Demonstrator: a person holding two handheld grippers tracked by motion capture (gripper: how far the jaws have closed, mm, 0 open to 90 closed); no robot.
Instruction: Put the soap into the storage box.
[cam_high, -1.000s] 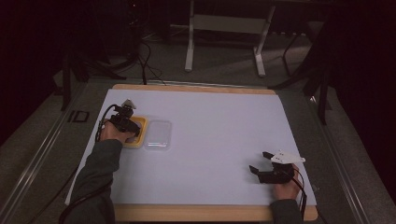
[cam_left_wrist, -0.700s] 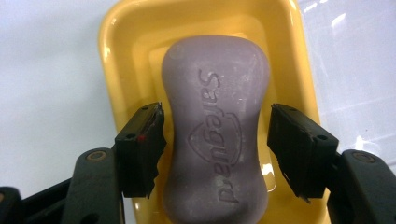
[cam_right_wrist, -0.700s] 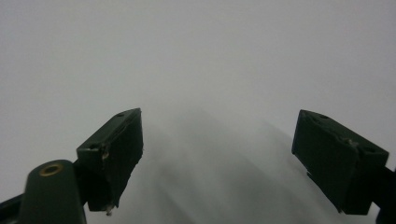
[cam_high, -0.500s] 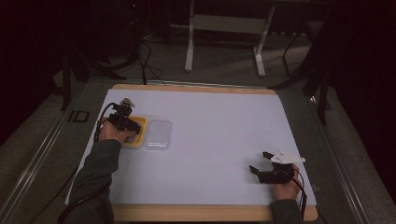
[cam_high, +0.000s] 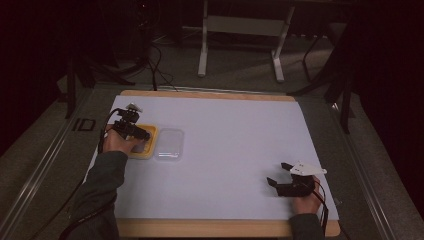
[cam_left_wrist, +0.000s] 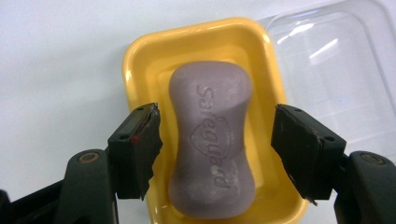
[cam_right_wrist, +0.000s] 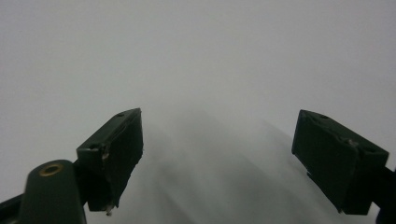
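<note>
Left gripper (cam_left_wrist: 215, 154) jaws apart, straddling purple soap bar (cam_left_wrist: 212, 140), untouched, lying in yellow dish (cam_left_wrist: 140, 60) beside clear lid (cam_left_wrist: 341, 60); right gripper (cam_right_wrist: 217, 158) jaws apart over bare white table (cam_high: 240, 140).

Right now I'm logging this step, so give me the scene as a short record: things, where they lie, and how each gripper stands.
soap: purple bar, lying flat in the dish
dish: yellow, on the table's left side
lid: clear, on the table beside the dish, touching it
left gripper: open, fingers on either side of the soap, not touching it
right gripper: open, holding nothing, at the table's near right
table: white sheet
</note>
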